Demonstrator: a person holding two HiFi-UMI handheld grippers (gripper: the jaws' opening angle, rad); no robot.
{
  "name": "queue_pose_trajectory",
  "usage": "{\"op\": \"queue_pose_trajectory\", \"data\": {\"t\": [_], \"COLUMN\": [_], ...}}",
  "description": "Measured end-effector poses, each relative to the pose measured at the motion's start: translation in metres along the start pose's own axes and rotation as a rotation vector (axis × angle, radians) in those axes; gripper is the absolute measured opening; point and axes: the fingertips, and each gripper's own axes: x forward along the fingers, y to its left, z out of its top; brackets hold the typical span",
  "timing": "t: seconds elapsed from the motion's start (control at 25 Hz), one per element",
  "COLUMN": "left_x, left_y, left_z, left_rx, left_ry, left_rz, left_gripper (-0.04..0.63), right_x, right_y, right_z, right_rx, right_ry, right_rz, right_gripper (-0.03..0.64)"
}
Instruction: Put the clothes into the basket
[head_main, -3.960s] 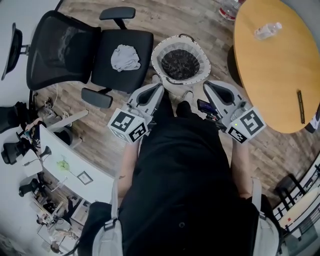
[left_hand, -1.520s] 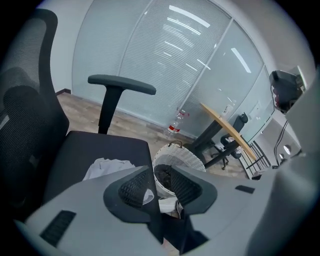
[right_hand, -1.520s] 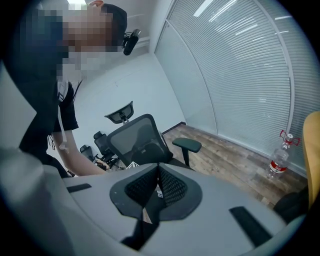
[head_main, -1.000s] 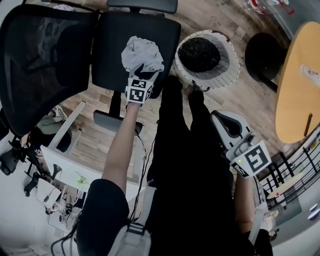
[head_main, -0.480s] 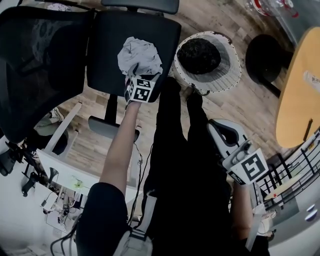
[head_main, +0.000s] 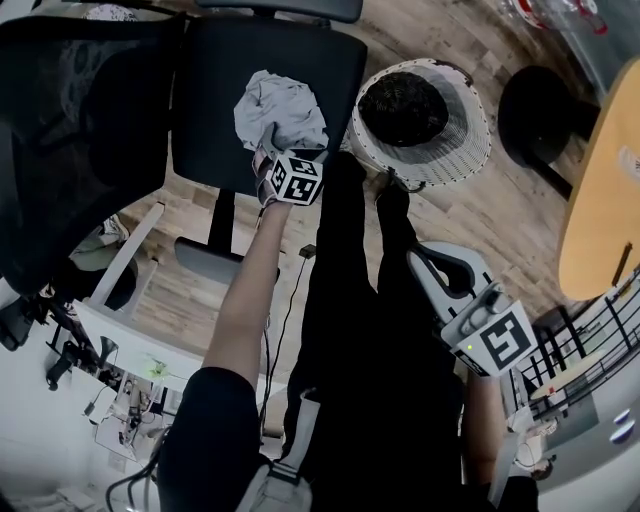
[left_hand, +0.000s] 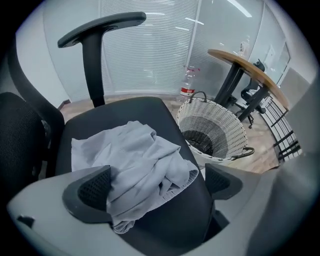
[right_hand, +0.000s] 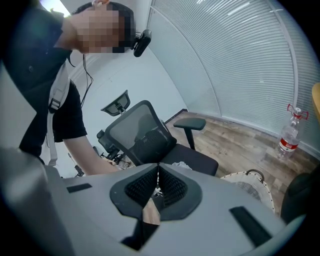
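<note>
One grey garment (head_main: 280, 105), crumpled with no clear long axis, at front edge of one chair seat (head_main: 205, 95), sits between your just-opening, wide-spread left tongs (left_hand: 157, 185); one basket (head_main: 470, 135) beside the chair; your right tongs (right_hand: 157, 187) pressed together, empty.

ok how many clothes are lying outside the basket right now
1: a grey garment crumpled on the black chair seat. The dark heap inside the wicker basket may be more clothing, but I cannot tell.
</note>
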Motion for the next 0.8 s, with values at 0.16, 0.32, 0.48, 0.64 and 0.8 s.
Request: {"op": "queue_pose_trajectory", "data": {"t": [0.16, 0.32, 0.48, 0.64, 0.8], "left_x": [0.015, 0.027, 0.033, 0.034, 0.035], "left_y": [-0.003, -0.001, 0.003, 0.008, 0.02], "left_z": [-0.007, -0.011, -0.016, -0.014, -0.012], "left_rx": [0.039, 0.055, 0.073, 0.039, -0.011], "left_ry": [0.031, 0.061, 0.077, 0.06, 0.051], "left_rz": [0.024, 0.042, 0.066, 0.093, 0.113], "left_gripper": [0.595, 0.595, 0.594, 0.592, 0.591], "right_x": [0.003, 0.005, 0.008, 0.008, 0.01], "right_y": [-0.004, -0.007, -0.005, -0.007, -0.006], "right_z": [-0.004, -0.009, -0.015, -0.016, -0.016], "right_rx": [0.009, 0.025, 0.035, 0.042, 0.042], "right_ry": [0.006, 0.012, 0.023, 0.024, 0.03], "right_rz": [-0.001, 0.001, 0.006, 0.004, 0.006], "right_gripper": [0.017, 0.017, 0.017, 0.017, 0.017]}}
